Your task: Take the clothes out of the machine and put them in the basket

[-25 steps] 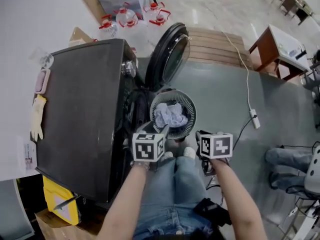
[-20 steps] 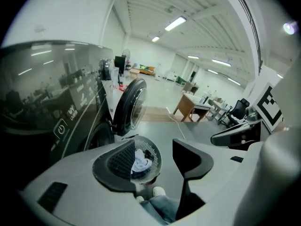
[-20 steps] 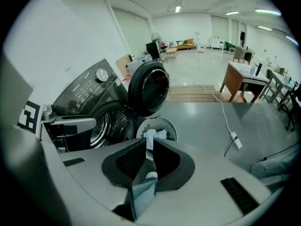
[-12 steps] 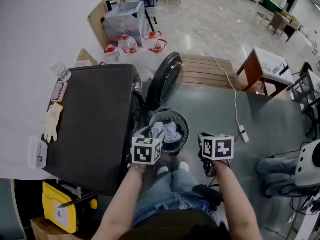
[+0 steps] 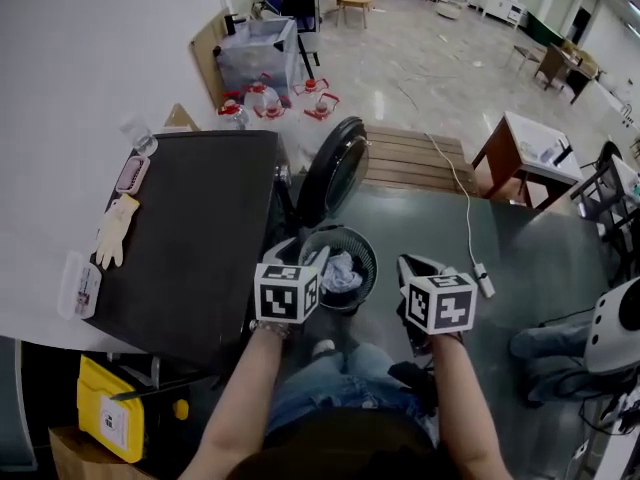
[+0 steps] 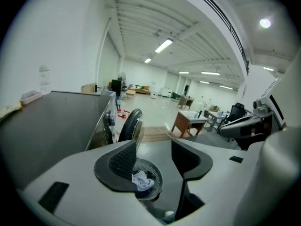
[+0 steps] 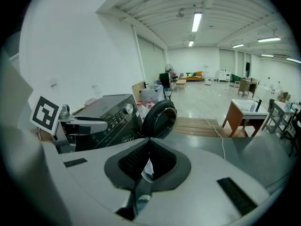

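The clothes [image 5: 342,271] are one pale, crumpled heap. They lie in the single round basket [image 5: 372,260] at the middle of the head view. The basket sits on the floor just in front of the one washing machine [image 5: 190,238], whose one door [image 5: 333,168] hangs open above it in the frame.

The left gripper [image 5: 305,256] overlaps the basket's left rim in the picture. Its fingers are apart with nothing between them. In the left gripper view the basket and the heap show low in the gap, beyond the fingers and untouched.

The right gripper [image 5: 412,264] is right of the basket and apart from it, with its fingers pressed together. In the right gripper view a pale sliver shows in the slit beneath their tips; what it is I cannot tell.

There are two grippers, each with one marker cube. One pale glove [image 5: 115,230] lies on the machine's top, toward the left edge of the frame.
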